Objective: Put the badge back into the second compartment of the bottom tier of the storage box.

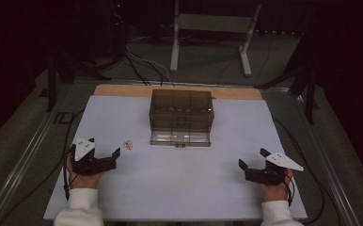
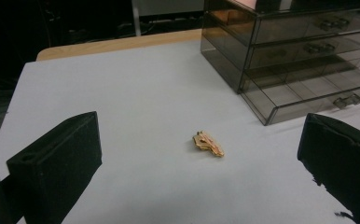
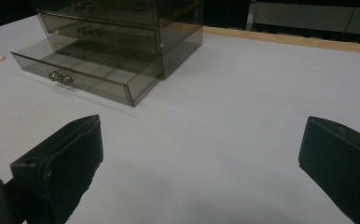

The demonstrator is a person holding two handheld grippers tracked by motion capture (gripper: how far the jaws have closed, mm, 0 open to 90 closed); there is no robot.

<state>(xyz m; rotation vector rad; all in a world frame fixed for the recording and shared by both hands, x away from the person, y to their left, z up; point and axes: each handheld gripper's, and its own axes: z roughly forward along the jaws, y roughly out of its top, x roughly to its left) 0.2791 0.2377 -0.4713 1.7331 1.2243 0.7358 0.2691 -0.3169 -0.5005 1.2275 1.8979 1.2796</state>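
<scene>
The small golden ornament (image 2: 208, 143) lies flat on the white table (image 1: 179, 188), just ahead of the left claw (image 1: 117, 153) and left of the smoky plastic drawer box (image 1: 181, 116), whose bottom drawer (image 3: 89, 77) is pulled out. It seems light, thin, stiff and perhaps slippery, so a pinch across its narrow edges looks safest. Both the left claw and the right claw (image 1: 251, 158) are spread wide and hold nothing; no writing can be read.

We see a gold trinket (image 2: 208, 143) on the pale grey-blue tabletop (image 1: 123, 188), a smoky translucent drawer organiser (image 1: 181, 110), and black tongs (image 1: 99, 157) with grey plates.
</scene>
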